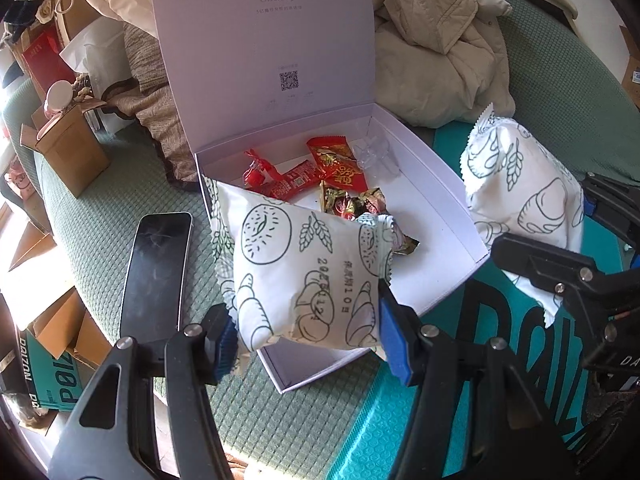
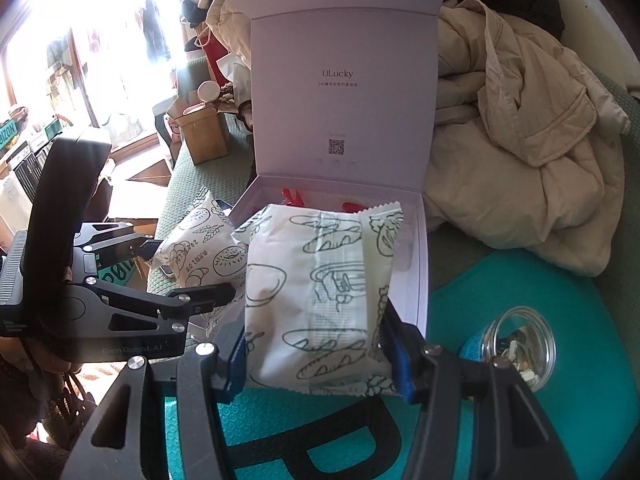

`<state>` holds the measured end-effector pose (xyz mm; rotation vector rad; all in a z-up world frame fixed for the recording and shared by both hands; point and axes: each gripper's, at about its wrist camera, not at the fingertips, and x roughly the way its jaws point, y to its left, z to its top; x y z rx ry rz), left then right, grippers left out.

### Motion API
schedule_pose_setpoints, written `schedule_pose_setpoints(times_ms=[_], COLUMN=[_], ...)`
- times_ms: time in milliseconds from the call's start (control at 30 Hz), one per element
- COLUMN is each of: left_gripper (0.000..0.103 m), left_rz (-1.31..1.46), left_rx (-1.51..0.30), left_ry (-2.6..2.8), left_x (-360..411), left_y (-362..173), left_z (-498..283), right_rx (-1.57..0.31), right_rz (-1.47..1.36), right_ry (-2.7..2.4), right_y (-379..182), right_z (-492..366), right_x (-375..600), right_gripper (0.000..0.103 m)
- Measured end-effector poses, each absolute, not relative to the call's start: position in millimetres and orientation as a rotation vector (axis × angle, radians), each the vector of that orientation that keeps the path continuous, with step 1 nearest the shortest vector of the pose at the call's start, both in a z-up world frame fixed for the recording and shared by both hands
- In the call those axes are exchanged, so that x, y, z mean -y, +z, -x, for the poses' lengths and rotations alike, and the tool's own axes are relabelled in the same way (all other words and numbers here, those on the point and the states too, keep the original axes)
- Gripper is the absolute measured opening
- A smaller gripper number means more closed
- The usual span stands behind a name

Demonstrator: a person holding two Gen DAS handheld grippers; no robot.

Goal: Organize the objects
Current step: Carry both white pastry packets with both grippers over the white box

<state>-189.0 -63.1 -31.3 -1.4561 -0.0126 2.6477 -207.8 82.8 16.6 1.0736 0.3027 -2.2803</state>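
Green quilted upholstery (image 1: 120, 184), piled at the back with cream jackets (image 1: 436, 40), is our sorting ground for a scatter of snacks. Our left gripper (image 1: 308, 334) pinches a white bread packet (image 1: 304, 276) by its lower sides, blue pads pressed into the wrapper, so that the puffy bag hangs over the near left corner of the white box (image 1: 440, 168). We judge the side grip is chosen because the air-filled wrapper offers nothing firmer to hold. Our right gripper (image 2: 316, 354) clamps a second packet (image 2: 320, 280) the same way, poised just short of the box's front wall, above a teal bag (image 2: 500, 280).

Both packets point toward the box, whose lid (image 2: 344, 80) stands upright at the back and leaves the tray free to be filled from the front. Red candy wrappers (image 1: 316, 172) and gold ones (image 1: 352, 200) already lie on the box floor, with a clear plastic piece (image 1: 376, 156) near the far right corner; most of the near floor is bare, which we take as room for the two packets.

Outward from the box, a dark phone (image 1: 156, 276) lies just beside its left wall, a brown carton (image 1: 68, 152) stands further left, and a glass jar (image 2: 520, 344) sits on the teal bag to our right. Neither packet rests in the box yet.
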Motion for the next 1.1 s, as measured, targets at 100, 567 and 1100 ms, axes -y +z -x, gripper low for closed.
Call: schedule_pose_setpoints(times_ms=[100,567,1100], left_gripper=[0.058,0.058,0.058], left_rz=[1.464,1.489,1.461], left_rx=[0.008,-0.054,-0.098], left_ry=[2.643,2.639,2.679], left_x=[65,67,71], left_y=[-38,-61,-73], left_z=[197,228,250], right_rx=[-0.309,-0.322,-0.342], right_rz=[-1.085,-1.129,-1.176], right_ry=[-2.279,-2.261,-2.256], right_y=[11,-15,-36], right_z=[215,243,266], right_x=[-80,-66,-53], right_gripper=[0.057,0.057,0.058])
